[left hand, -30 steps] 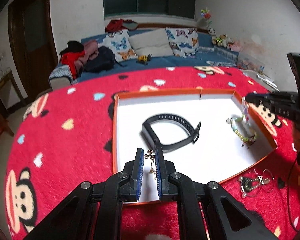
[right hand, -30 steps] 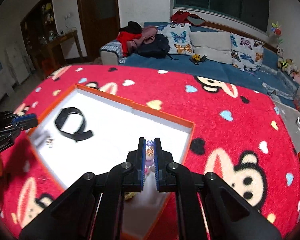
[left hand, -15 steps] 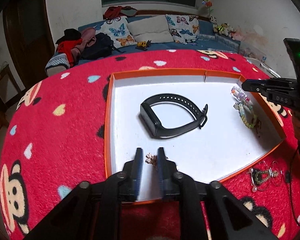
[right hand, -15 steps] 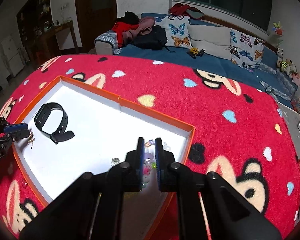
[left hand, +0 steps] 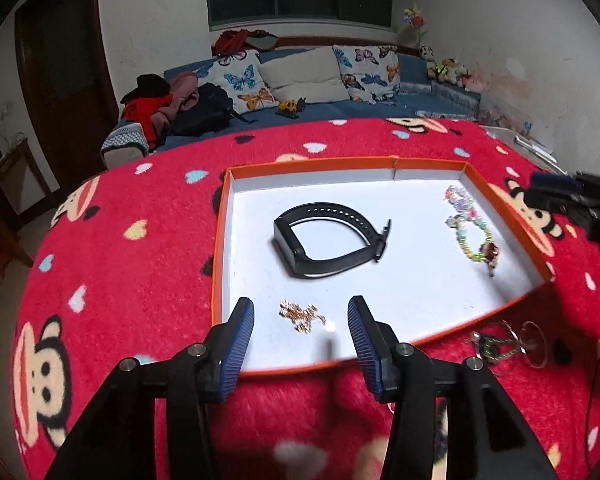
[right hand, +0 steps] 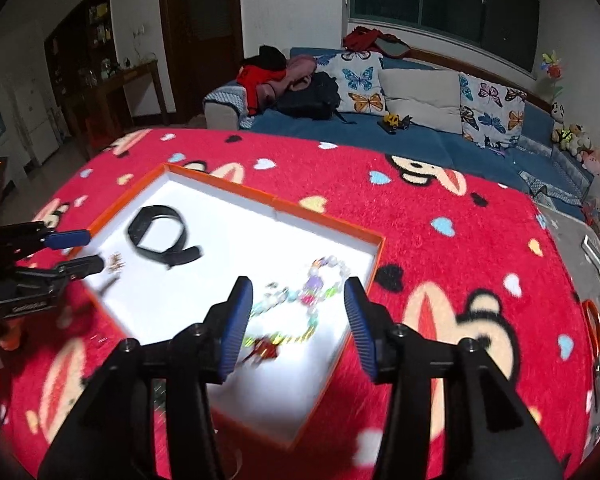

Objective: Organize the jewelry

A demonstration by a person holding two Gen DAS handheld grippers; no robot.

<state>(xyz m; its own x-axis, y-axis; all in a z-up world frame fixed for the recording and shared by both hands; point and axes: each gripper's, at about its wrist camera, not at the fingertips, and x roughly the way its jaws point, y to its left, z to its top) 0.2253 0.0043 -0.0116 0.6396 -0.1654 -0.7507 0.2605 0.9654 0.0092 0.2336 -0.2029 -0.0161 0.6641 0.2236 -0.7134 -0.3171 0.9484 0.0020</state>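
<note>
An orange-rimmed white tray (left hand: 340, 163) (right hand: 276, 202) lies on the red blanket. In it are a black wristband (left hand: 328, 240) (right hand: 160, 236), a small gold chain piece (left hand: 302, 314) (right hand: 116, 261) near the front edge, and a beaded bracelet (left hand: 470, 226) (right hand: 300, 304) at the right side. My left gripper (left hand: 301, 330) is open and empty, just above and behind the gold piece. My right gripper (right hand: 299, 314) is open and empty above the beaded bracelet. Each gripper shows at the edge of the other view, the right one (left hand: 572, 196) and the left one (right hand: 72, 252).
More jewelry, a dark pendant piece with wire hoops (left hand: 504, 344), lies on the red monkey-print blanket (left hand: 132, 264) outside the tray's near right corner. An orange ring (right hand: 594, 320) lies at the far right. A blue sofa (right hand: 420, 136) with cushions stands behind.
Both grippers have opened and drawn back. The gold piece has dropped from the left gripper into the tray; the beaded bracelet has dropped from the right gripper into the tray.
</note>
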